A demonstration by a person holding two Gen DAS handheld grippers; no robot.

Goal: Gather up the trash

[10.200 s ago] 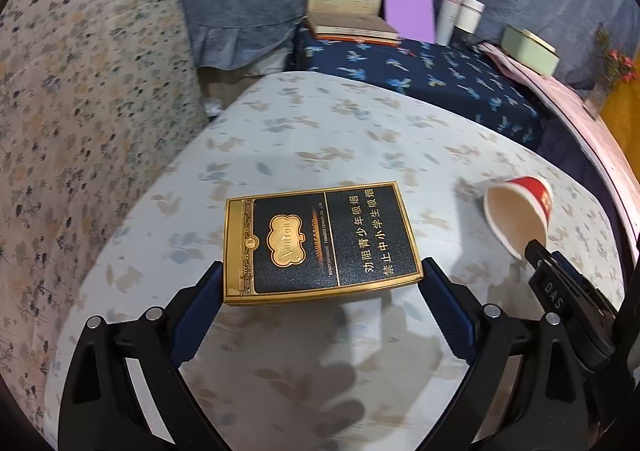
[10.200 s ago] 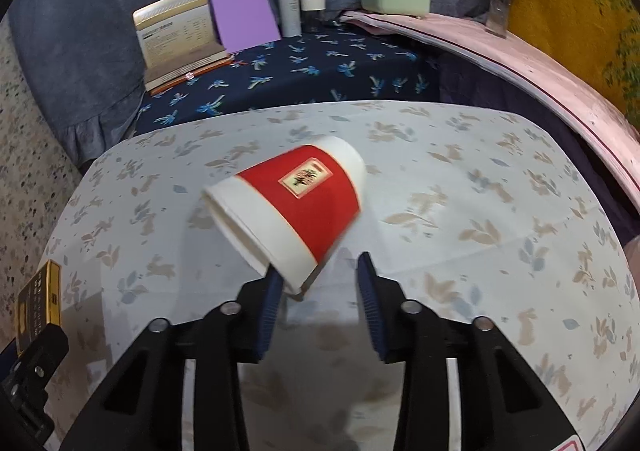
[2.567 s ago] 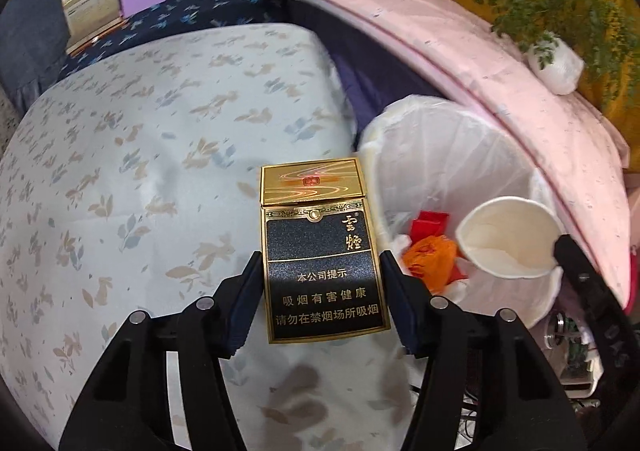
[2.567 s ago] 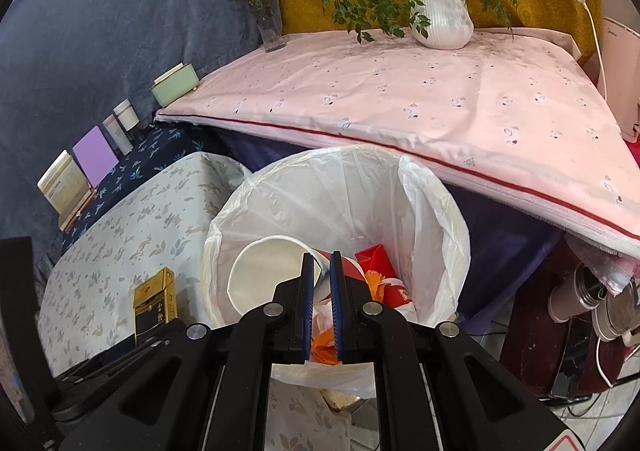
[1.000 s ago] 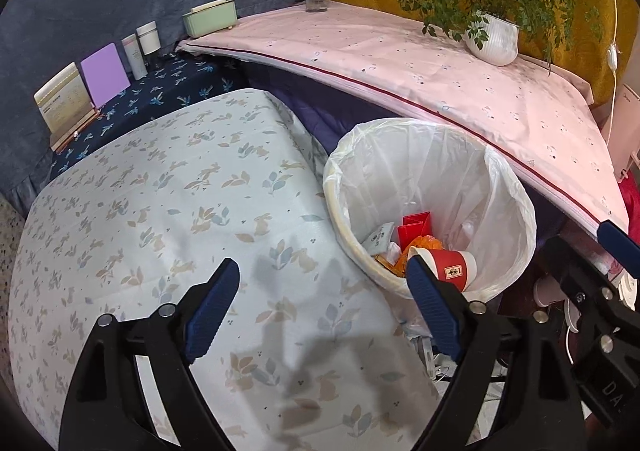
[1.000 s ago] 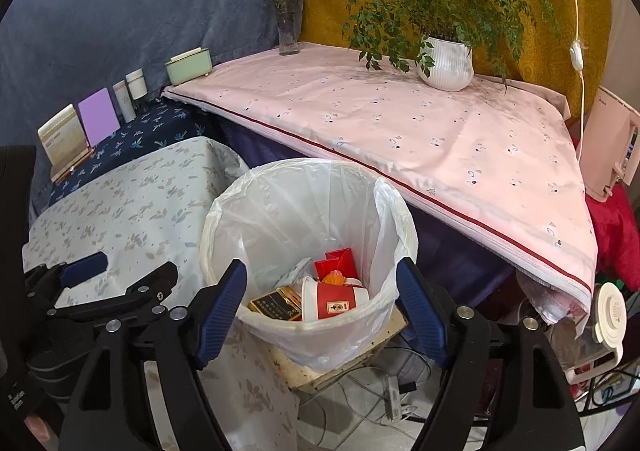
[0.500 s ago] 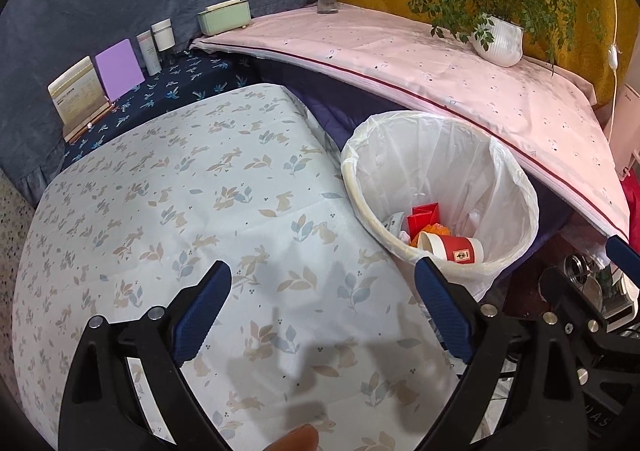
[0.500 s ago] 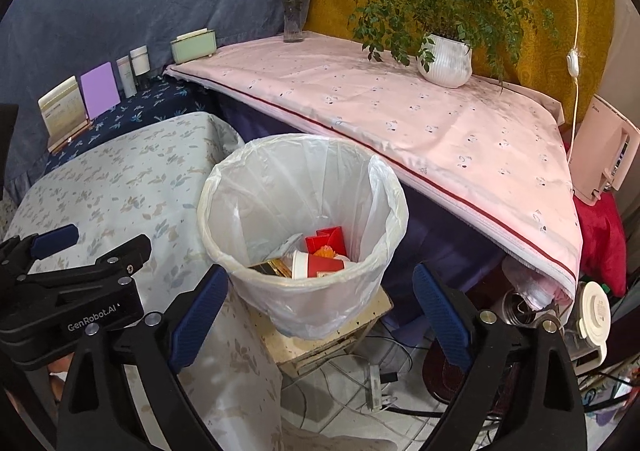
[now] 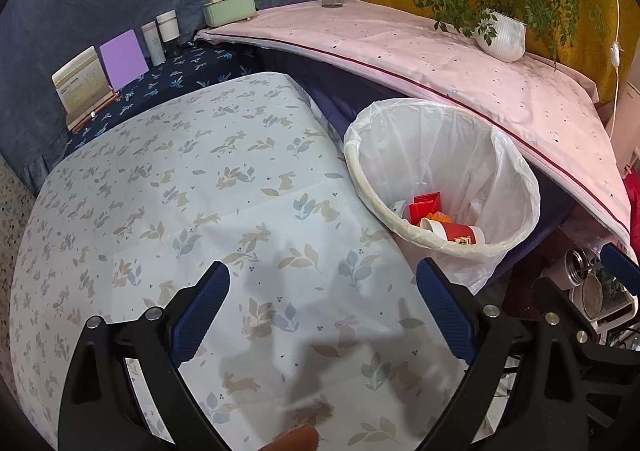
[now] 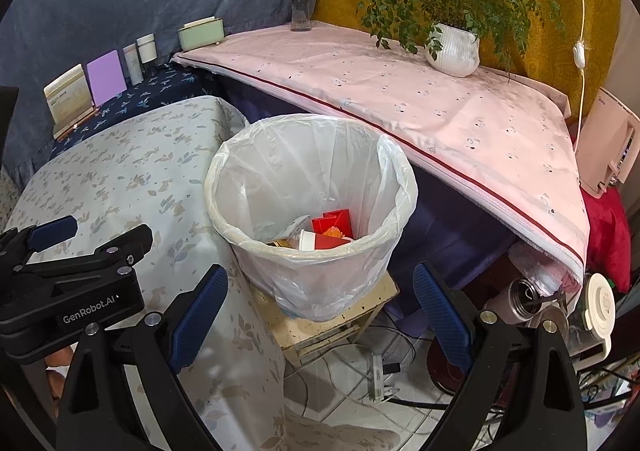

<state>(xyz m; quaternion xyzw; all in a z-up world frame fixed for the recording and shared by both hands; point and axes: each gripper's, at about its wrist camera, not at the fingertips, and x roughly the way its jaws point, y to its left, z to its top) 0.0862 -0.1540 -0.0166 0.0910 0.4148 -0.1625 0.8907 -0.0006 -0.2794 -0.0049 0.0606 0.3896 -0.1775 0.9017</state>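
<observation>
Tablecloth (image 9: 168,179) edge touches bin (image 9: 362,179); claws spread empty

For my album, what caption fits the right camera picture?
Open right gripper above the lined trash bin holding a red paper cup.

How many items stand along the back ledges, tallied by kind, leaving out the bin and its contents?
Potted plant: 1
Flower vase: 1
Green box: 1
White cylindrical containers: 2
Purple card: 1
Open booklet on stand: 1
Total: 7
</observation>
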